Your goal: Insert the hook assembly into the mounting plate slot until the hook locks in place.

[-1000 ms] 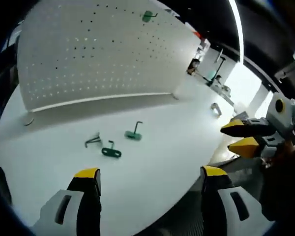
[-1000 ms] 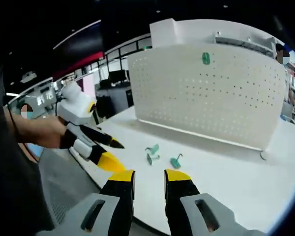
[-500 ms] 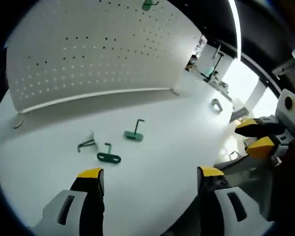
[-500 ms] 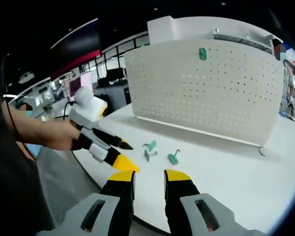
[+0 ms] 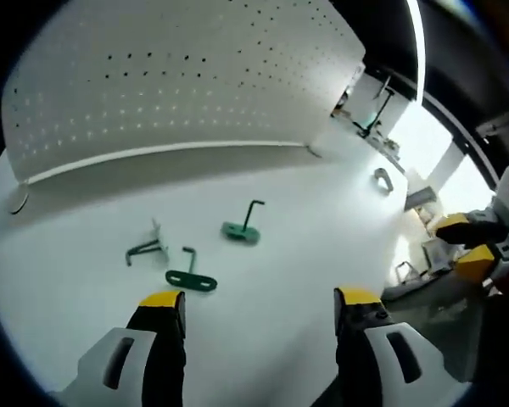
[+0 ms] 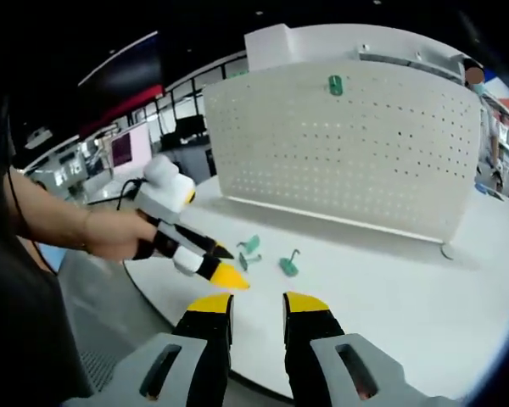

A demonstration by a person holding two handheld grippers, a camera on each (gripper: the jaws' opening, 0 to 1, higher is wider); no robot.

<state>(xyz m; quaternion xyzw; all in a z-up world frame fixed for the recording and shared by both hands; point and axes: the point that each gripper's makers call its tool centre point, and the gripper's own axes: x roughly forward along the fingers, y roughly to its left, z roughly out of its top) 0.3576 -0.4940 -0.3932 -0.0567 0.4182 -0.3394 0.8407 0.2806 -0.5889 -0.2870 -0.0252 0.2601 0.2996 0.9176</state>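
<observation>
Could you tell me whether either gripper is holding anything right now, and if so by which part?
Nothing is held. The left gripper is open over the white table, short of the green hook pieces; the right gripper has nothing between its fingers.

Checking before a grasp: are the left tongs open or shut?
Open. In the left gripper view the left tongs show a wide gap of bare table between the yellow tips, holding nothing.

You have a smooth, matt white table under you, and the upright pegboard looks like white painted sheet metal. The green mounting plates seem matt-coated, their hooks thin dark wire. Your gripper jaw tips look like glossy yellow plastic over black and grey plastic.
</observation>
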